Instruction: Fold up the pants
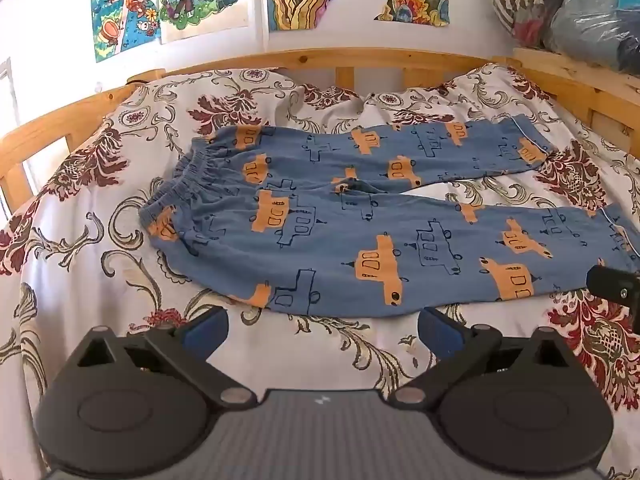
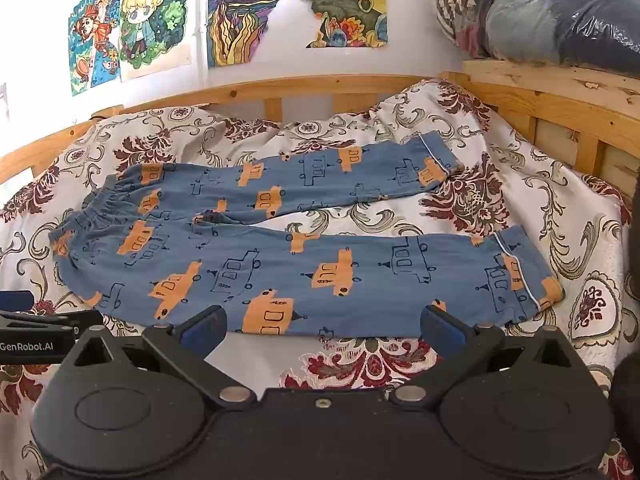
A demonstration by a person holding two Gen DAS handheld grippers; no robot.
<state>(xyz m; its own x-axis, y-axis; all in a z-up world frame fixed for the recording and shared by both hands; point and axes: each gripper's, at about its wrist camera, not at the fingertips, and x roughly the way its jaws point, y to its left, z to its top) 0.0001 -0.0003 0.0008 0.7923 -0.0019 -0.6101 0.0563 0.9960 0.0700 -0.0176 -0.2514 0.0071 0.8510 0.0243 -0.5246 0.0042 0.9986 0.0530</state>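
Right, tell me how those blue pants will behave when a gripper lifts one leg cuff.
The pants lie flat with soft wrinkles at the gathered waistband, so they are probably thin and floppy: a lifted cuff should drape and trail. They could also drag the loose bedspread slightly.

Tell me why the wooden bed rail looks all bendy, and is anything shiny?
Left wrist view: the fisheye lens bows the straight bed rail into an arch. Right wrist view: the same bend, and daylight glares off the plastic-wrapped bundle; the pants stay sharp.
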